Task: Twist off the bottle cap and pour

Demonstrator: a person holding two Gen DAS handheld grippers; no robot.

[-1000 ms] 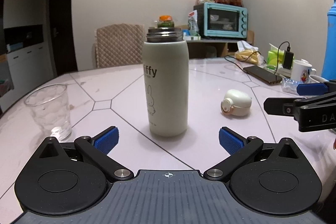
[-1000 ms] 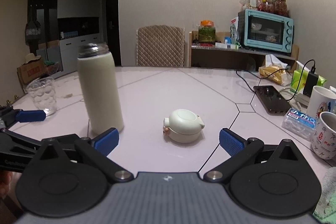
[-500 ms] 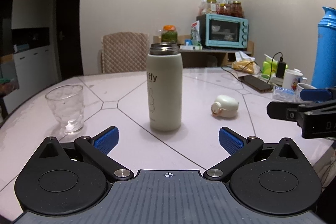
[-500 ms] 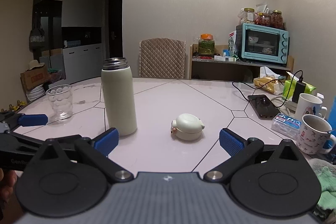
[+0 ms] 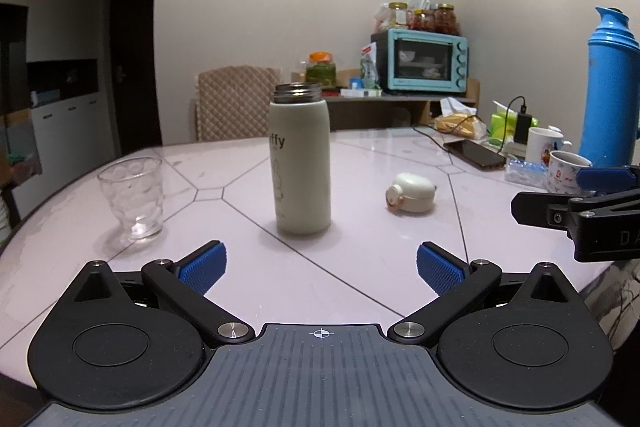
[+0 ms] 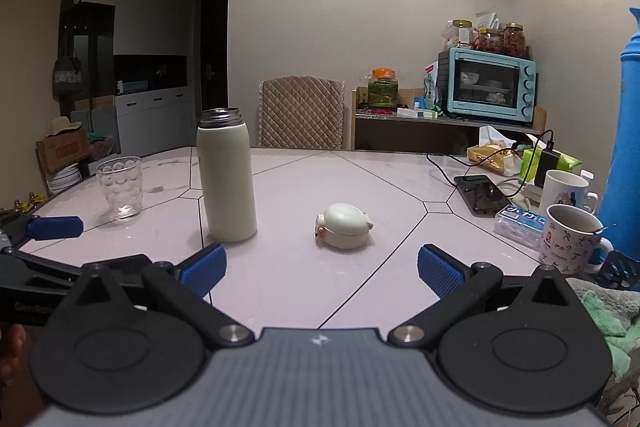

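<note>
From the left wrist view, we hold the left gripper (image 5: 321,263) spread wide and empty, low over the near edge of the table (image 5: 360,163). The bottle (image 5: 300,163) stands upright straight ahead, its steel threaded mouth bare; its cap (image 5: 411,193) lies to the right, well apart, and the dimpled glass (image 5: 132,197) sits to the left. We judge the matte cream body rigid, fairly grippy, best taken at mid-height; how full it is we cannot tell, and the glass looks fragile. From the right wrist view, the right gripper (image 6: 321,265) is equally splayed and holds nothing. Here the bottle (image 6: 227,177) stands left of centre, the rounded plastic cap (image 6: 343,225) near the middle, the glass (image 6: 120,187) farther left on glossy stone-like slabs.
</note>
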